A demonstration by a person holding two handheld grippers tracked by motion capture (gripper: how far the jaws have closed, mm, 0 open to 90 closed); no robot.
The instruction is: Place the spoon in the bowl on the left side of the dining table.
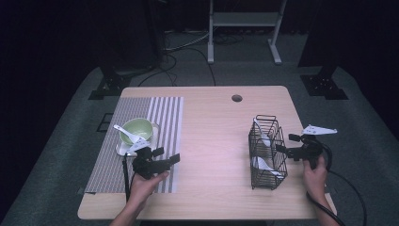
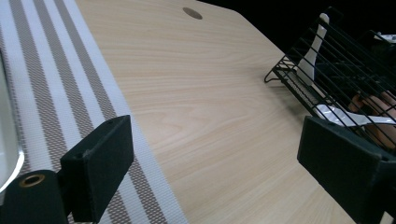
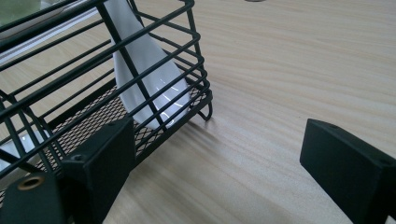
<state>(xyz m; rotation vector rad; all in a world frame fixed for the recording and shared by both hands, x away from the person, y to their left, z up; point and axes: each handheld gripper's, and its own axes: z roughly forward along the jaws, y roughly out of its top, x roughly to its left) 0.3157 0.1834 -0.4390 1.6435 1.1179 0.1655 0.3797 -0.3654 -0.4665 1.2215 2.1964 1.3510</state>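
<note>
1. The table (image 1: 211, 141) is pale wood with a fine straight grain and a round hole (image 1: 236, 98) near its far edge.
2. A woven placemat (image 1: 141, 141), striped grey and white, covers the table's left part, running from near the far edge to near the front edge.
3. On the placemat sits a glossy light-green bowl (image 1: 138, 128) on a white saucer, with a white spoon (image 1: 128, 133) leaning over its rim.
4. A black wire basket (image 1: 267, 151) with a mesh floor stands near the table's right edge; smooth white ceramic spoons (image 3: 149, 70) stand and lie inside it.
5. The left gripper (image 1: 171, 160) hovers over the placemat's front right part, just in front of the bowl, its jaws spread wide with nothing between them.
6. The right gripper (image 1: 288, 143) is held at the basket's right side, close to the wires, jaws likewise wide apart and empty.
7. The basket's bars stand between the right gripper and the spoons.
</note>
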